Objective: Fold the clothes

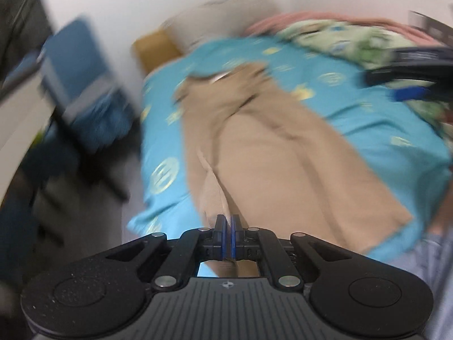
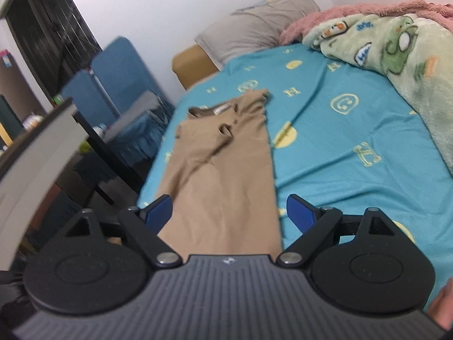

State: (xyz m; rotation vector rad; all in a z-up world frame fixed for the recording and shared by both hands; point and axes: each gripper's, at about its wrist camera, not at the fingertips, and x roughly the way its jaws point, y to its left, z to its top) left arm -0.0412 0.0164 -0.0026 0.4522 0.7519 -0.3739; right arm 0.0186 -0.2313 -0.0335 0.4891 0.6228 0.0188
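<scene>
A tan shirt (image 1: 277, 147) lies lengthwise on a bed with a turquoise sheet (image 1: 354, 96), collar at the far end, sides folded in. My left gripper (image 1: 228, 222) is shut on the shirt's near hem, lifting a fold of the cloth. The view is motion-blurred. In the right wrist view the same tan shirt (image 2: 226, 170) lies on the turquoise sheet (image 2: 339, 130). My right gripper (image 2: 229, 212) is open and empty, its blue pads (image 2: 297, 212) apart above the shirt's near end. The right gripper (image 1: 407, 93) also shows at the right edge of the left wrist view.
A green cartoon blanket (image 2: 396, 51) and a pink blanket (image 2: 368, 11) are heaped at the bed's far right. A grey pillow (image 2: 254, 31) lies at the head. A blue chair (image 2: 121, 85) and a dark table (image 2: 93, 147) stand left of the bed.
</scene>
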